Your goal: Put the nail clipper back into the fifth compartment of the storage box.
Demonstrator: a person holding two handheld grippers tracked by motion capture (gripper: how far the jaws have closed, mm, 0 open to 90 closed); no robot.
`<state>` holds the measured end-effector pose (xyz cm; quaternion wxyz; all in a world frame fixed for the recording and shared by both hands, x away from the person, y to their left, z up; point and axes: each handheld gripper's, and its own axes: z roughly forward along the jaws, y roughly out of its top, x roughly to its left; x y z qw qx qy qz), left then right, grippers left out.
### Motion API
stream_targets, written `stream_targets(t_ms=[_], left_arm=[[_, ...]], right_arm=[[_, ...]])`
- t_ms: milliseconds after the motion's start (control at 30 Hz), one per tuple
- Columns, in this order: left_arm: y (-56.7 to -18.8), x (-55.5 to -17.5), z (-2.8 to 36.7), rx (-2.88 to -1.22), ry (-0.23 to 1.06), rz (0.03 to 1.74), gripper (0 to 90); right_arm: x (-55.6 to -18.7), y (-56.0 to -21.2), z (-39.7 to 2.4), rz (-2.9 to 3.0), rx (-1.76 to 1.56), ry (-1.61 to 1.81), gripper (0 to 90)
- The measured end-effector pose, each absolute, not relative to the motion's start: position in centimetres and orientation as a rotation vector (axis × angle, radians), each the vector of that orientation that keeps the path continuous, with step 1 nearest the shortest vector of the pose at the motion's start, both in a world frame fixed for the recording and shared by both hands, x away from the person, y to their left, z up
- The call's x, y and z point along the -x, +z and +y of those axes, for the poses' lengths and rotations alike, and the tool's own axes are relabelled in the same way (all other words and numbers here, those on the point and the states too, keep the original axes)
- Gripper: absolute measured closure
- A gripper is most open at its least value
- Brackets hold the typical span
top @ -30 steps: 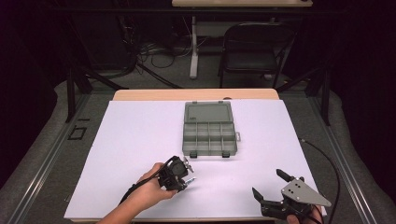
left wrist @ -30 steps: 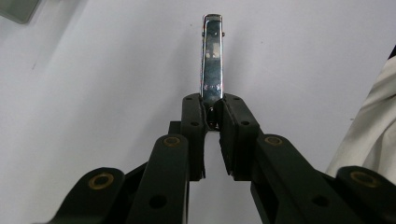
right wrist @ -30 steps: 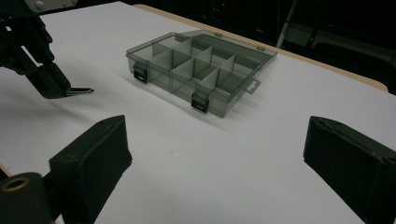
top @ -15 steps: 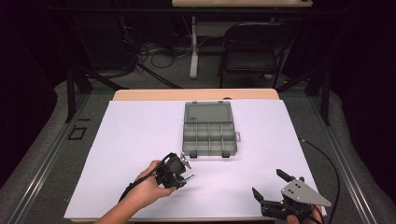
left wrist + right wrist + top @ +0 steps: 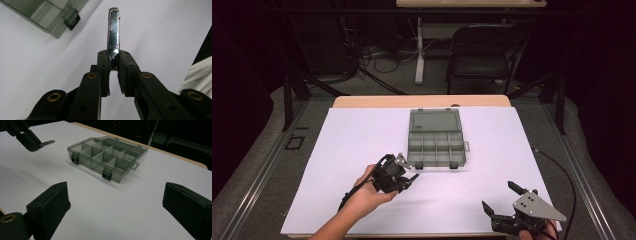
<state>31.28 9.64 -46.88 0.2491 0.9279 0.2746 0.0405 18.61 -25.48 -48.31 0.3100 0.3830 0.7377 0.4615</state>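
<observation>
Left gripper [image 5: 113, 61] clamps metal strip [image 5: 113, 32]; organizer box [image 5: 436, 141] near.

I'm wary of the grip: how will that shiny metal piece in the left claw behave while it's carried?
The metal piece looks stiff and thin, so it probably won't bend. Its polished surface may be slippery. The left claw pinches only one end, so it could pivot or slide if bumped.

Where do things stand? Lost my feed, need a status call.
Left tongs shut on metal clip, held above the table. Right tongs open, holding nothing. Compartment box open. Nothing between clip and box.
</observation>
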Motion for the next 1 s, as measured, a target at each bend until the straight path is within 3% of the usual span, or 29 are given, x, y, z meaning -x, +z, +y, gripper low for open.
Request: stream_targets(t_ms=[533,1000], left_arm=[[-44.6,-33.7,11.3,-2.323,0.212,0.850,79.8],[-44.9,-36.2,11.5,-2.254,0.229,0.940,79.7]], right_arm=[[-18.6,-48.3,-25.5,1.954,-1.013,1.219,6.4],[-18.6,-48.4,-25.5,1.950,-1.023,1.221,6.4]])
